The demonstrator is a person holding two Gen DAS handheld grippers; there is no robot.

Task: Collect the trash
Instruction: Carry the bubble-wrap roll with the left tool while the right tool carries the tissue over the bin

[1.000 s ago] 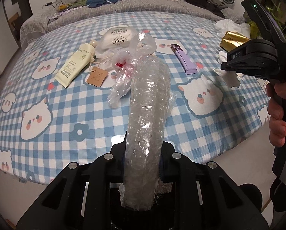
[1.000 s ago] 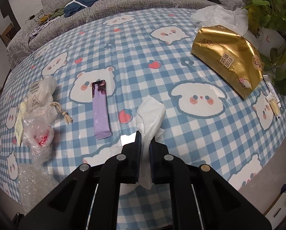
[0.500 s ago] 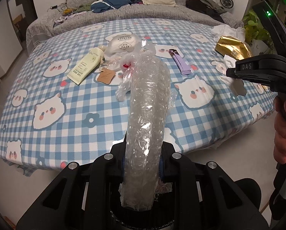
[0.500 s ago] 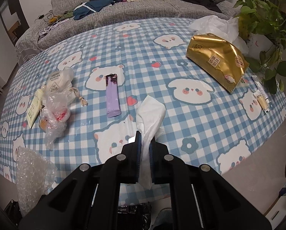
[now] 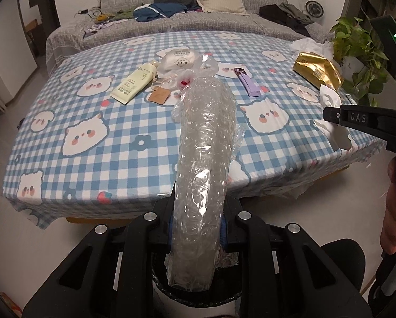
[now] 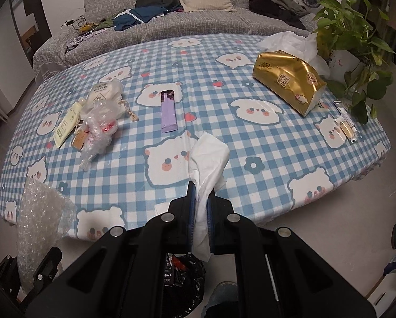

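Note:
My left gripper (image 5: 198, 220) is shut on a long roll of clear bubble wrap (image 5: 205, 143) that sticks out ahead of the fingers, held off the table's near edge. Below it shows the rim of a bin with a black liner (image 5: 198, 295). My right gripper (image 6: 201, 206) is shut on a crumpled white tissue (image 6: 208, 156), also off the table's front edge, above the black-lined bin (image 6: 184, 273). In the right wrist view the bubble wrap (image 6: 38, 220) appears at lower left. On the table lies a crumpled clear plastic bag (image 6: 99, 127).
The blue checked tablecloth (image 6: 251, 137) carries a purple packet (image 6: 168, 111), a yellow tube (image 6: 66, 124), a white pouch (image 6: 105, 92), a gold tissue pack (image 6: 288, 79) and small tubes (image 6: 346, 124). A potted plant (image 6: 354, 47) stands at right. A grey sofa (image 6: 198, 13) lies behind.
Both grippers have drawn back from the table and risen a little with their loads. The table's front edge, the floor and the black-lined bin have come into view below them.

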